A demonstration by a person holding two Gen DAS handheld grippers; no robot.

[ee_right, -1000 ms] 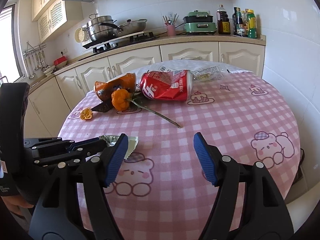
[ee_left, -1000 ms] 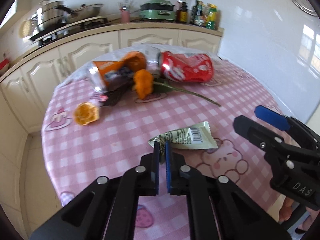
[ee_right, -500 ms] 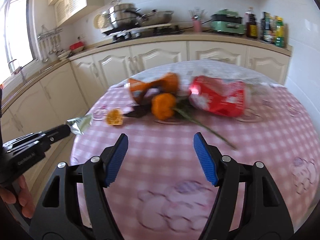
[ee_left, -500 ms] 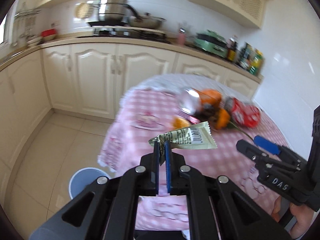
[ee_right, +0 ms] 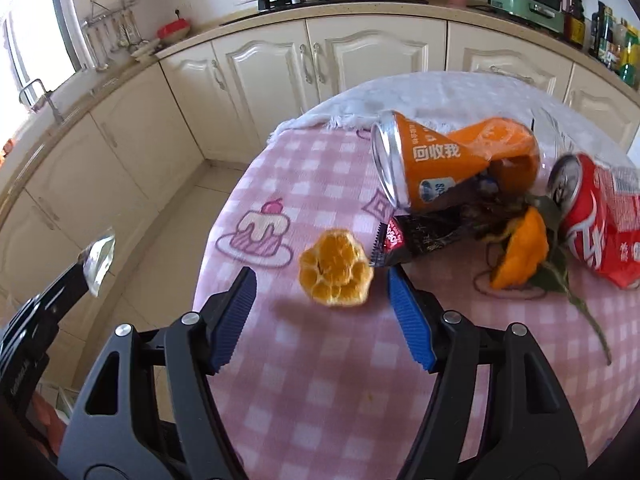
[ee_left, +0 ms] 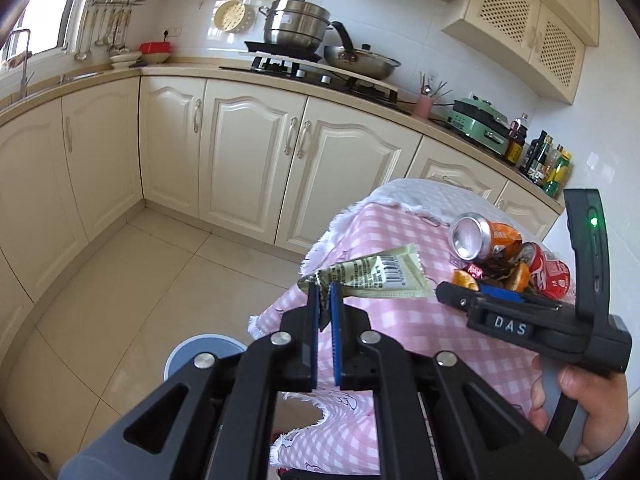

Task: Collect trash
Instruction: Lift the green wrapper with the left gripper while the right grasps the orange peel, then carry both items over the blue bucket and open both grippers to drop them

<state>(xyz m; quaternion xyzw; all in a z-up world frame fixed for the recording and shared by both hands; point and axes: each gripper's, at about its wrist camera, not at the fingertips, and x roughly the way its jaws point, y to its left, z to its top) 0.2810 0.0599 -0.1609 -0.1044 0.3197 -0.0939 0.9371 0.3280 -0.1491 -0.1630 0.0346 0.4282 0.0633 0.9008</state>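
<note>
Surface (ee_right: 320,380): a round one under a pink checked cloth, with the trash bunched at its far side.
Floor (ee_left: 120,280): pale tiles, and a round blue-rimmed bin (ee_left: 188,354) stood on them below the left gripper, partly hidden by it.
Right gripper (ee_right: 322,300): low over the cloth, fingers spread wide, nothing between them; the orange peel sat just ahead in the gap.
Left gripper (ee_left: 325,300): held out past the surface's edge, above the floor, fingers pressed together on one corner of the wrapper.
Red can (ee_right: 592,224): crushed, on its side at the right of the pile.
Orange can (ee_right: 436,164): also on its side, dented, open end towards the camera, next to the red one.
Wrapper (ee_left: 376,274): pale green, barcode showing, up in the air off the surface, sticking out sideways from the left fingers.
Dark packet (ee_right: 424,240): flat on the cloth, tucked under the orange can's edge.
Orange flower (ee_right: 520,256): lay between the dark packet and the red can, its stem trailing right.
Orange peel (ee_right: 335,268): a small curled piece, alone on the cloth, apart from the pile.
</note>
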